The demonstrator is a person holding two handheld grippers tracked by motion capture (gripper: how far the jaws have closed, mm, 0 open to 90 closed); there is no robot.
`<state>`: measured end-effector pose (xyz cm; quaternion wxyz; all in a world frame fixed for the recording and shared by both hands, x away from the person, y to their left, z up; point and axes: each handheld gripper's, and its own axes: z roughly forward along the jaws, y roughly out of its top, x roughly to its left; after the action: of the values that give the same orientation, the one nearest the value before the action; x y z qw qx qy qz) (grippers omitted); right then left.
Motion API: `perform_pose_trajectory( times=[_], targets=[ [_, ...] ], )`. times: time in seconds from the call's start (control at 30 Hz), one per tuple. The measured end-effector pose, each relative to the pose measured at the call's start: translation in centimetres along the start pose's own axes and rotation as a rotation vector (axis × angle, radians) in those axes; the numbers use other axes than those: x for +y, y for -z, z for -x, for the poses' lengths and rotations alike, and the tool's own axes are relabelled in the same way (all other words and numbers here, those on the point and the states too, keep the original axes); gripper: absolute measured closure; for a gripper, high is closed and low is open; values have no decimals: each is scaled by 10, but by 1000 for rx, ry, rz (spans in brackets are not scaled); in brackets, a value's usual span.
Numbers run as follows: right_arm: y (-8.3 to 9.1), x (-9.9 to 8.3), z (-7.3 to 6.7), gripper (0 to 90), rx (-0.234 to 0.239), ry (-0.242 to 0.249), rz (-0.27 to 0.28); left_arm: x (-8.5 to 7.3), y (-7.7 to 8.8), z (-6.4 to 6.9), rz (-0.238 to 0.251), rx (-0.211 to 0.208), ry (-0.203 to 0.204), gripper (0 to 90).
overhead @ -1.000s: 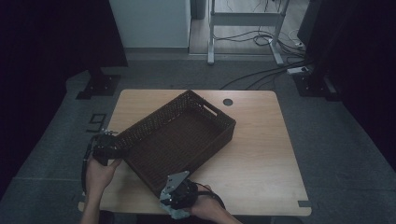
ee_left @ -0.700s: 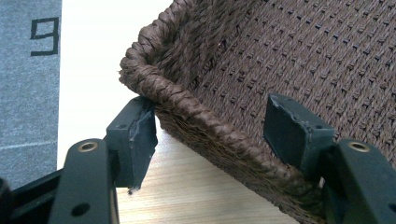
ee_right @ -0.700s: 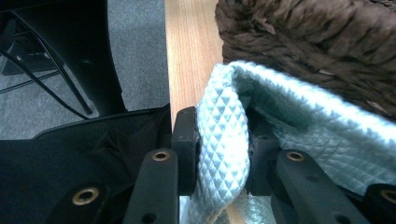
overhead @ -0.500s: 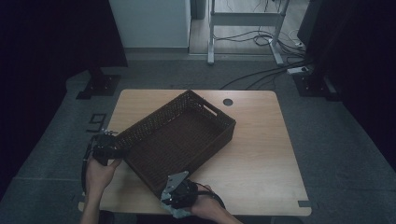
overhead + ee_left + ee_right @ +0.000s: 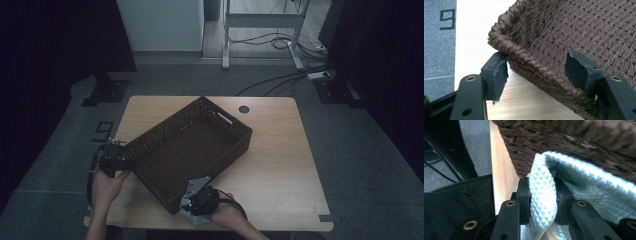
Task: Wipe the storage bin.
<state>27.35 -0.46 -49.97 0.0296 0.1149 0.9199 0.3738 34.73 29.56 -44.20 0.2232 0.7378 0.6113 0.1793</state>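
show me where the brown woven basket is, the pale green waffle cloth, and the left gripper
Brown woven basket point(image 5: 192, 145): high view, on its inner floor.
Pale green waffle-textured cloth point(image 5: 541, 195): right gripper view, on the fold pinched between the jaws.
Left gripper point(image 5: 536, 72): left gripper view, midway between its fingertips, at the basket rim.

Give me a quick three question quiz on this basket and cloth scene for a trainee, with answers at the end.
1. True or false: the right claw is shut on a fold of the pale waffle-weave cloth.
2. What stands between the jaws of the left claw? A) a plastic cup B) the rim of the brown woven basket C) a cable
3. In the high view, where does the basket lie on the wooden table: square to its edges or at an angle?

Key
1. True; the jaws pinch the fold from both sides.
2. B; one pad is outside the rim near the corner, the other inside.
3. At an angle, with one corner toward the left claw.
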Motion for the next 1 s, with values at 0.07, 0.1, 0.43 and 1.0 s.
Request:
perform_pose_trajectory(
  times=[0.07, 0.1, 0.43, 1.0],
  targets=[
    [1, -1, 2, 698, -4, -2, -2, 0, 0, 0, 1, 0, -1, 349],
    [1, -1, 3, 698, -6, -4, -4, 0, 0, 0, 0, 0, -1, 350],
    [9, -9, 18, 698, -49, -42, -13, 0, 0, 0, 2, -1, 1, 349],
    [24, -23, 42, 696, -118, -99, -32, 0, 0, 0, 1, -1, 0, 349]
  ],
)
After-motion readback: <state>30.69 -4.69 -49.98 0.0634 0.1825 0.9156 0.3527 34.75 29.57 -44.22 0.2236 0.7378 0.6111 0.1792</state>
